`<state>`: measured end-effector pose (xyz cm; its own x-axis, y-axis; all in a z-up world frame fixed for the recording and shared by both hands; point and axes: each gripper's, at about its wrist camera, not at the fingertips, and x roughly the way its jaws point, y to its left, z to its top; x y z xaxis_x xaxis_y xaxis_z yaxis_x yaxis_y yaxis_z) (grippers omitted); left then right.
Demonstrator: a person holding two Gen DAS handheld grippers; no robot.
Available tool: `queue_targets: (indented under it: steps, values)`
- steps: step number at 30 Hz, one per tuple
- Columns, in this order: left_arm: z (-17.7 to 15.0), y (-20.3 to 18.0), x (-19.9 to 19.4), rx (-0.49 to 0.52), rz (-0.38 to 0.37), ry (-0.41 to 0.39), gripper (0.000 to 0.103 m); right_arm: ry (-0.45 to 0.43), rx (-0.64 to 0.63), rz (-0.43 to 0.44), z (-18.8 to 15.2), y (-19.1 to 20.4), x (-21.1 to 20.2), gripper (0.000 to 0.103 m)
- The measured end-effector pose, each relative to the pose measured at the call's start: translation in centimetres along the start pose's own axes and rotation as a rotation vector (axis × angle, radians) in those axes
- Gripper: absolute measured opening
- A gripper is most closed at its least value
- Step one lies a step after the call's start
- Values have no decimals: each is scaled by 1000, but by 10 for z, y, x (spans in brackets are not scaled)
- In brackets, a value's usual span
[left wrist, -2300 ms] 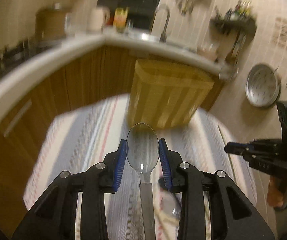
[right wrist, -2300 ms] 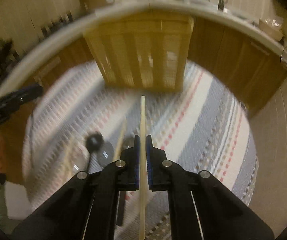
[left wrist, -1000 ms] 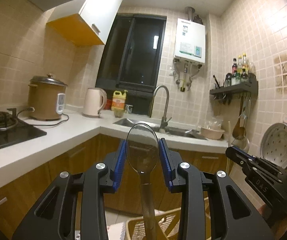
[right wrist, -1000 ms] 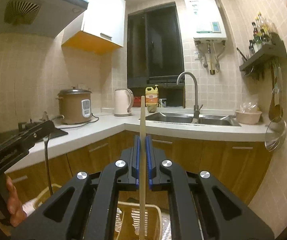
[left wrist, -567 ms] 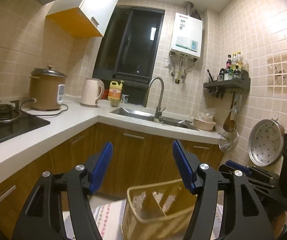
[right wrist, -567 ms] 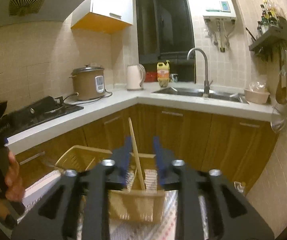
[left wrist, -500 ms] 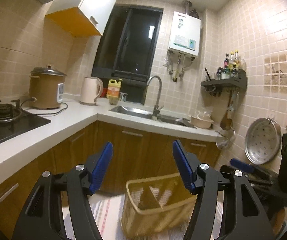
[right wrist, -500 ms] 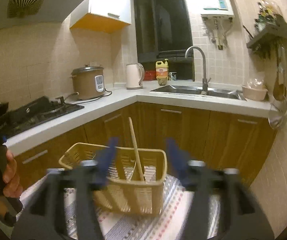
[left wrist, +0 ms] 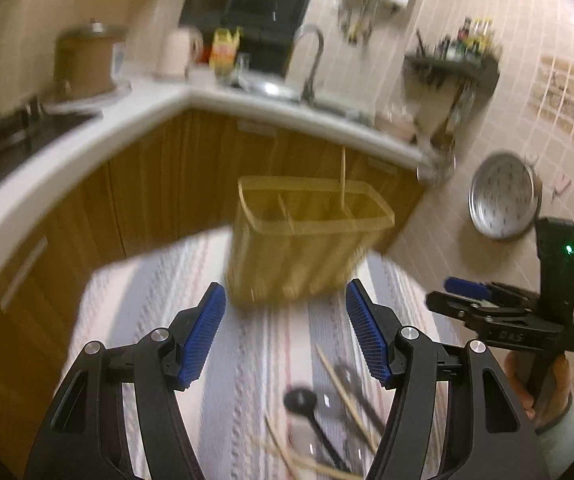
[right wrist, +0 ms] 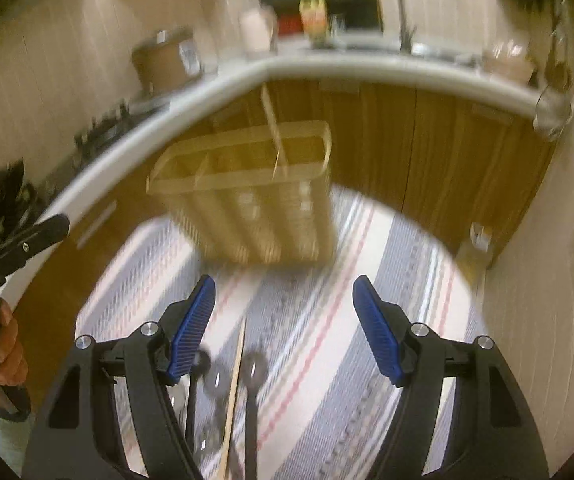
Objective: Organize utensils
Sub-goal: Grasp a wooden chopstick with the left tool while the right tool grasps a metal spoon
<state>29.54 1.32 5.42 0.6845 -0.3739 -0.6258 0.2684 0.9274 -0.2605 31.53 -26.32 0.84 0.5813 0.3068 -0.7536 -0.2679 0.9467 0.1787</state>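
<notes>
A yellow divided utensil basket stands on a striped cloth; it also shows in the right wrist view. A wooden chopstick stands upright in its right compartment, seen too in the right wrist view. My left gripper is open and empty, short of the basket. My right gripper is open and empty; it shows at the right of the left view. Loose chopsticks, a black spoon and other utensils lie on the cloth near me.
A wooden cabinet front under a white countertop runs behind the basket. A round metal steamer plate hangs on the tiled wall at right. The cloth spreads right of the utensil pile.
Both grippers let go: the spoon left my left gripper and the chopstick left my right one and now stands in the basket. Both cameras have since tilted down toward the cloth.
</notes>
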Motion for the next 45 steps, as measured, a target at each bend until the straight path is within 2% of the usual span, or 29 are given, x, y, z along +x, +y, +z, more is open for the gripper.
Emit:
queue_targets:
  steps: [3,5,9,11,16,19,23,28,33,37,41,42,44,45]
  values:
    - [-24,6,17,-22,2,102,60,86,-34,-11,-16,11,17,64]
    - [-43,12,28,-46,-18,164,60,139,-53,-4,-28,17,28,56]
    - [-79,26,52,-102,-42,294,60,224,-61,3,-39,21,51,47]
    - [-90,30,58,-110,-46,321,60,252,-38,-24,-40,14,65,37]
    - [-110,32,67,-81,-50,378,58,372,-20,15,-50,12,95,37]
    - [-114,33,72,-78,-47,400,53,395,-66,1,-64,24,103,33]
    - [-115,34,80,-88,-51,419,48,397,-91,-8,-66,35,104,23]
    - [-115,30,93,-94,-63,444,48,406,-172,-67,-72,54,110,20]
    - [-114,16,107,-44,-3,441,43,404,-213,-111,-76,70,116,20]
    - [-112,9,115,-17,36,437,38,398,-232,-116,-78,80,118,15]
    - [-115,13,112,-12,49,420,24,388,-233,-120,-82,83,116,11]
    - [-116,13,111,-19,36,420,11,385,-233,-122,-82,80,115,10]
    - [-118,17,111,-62,-32,429,6,383,-226,-128,-85,79,114,10]
    - [-119,18,110,-65,-35,422,6,379,-224,-129,-85,79,114,9]
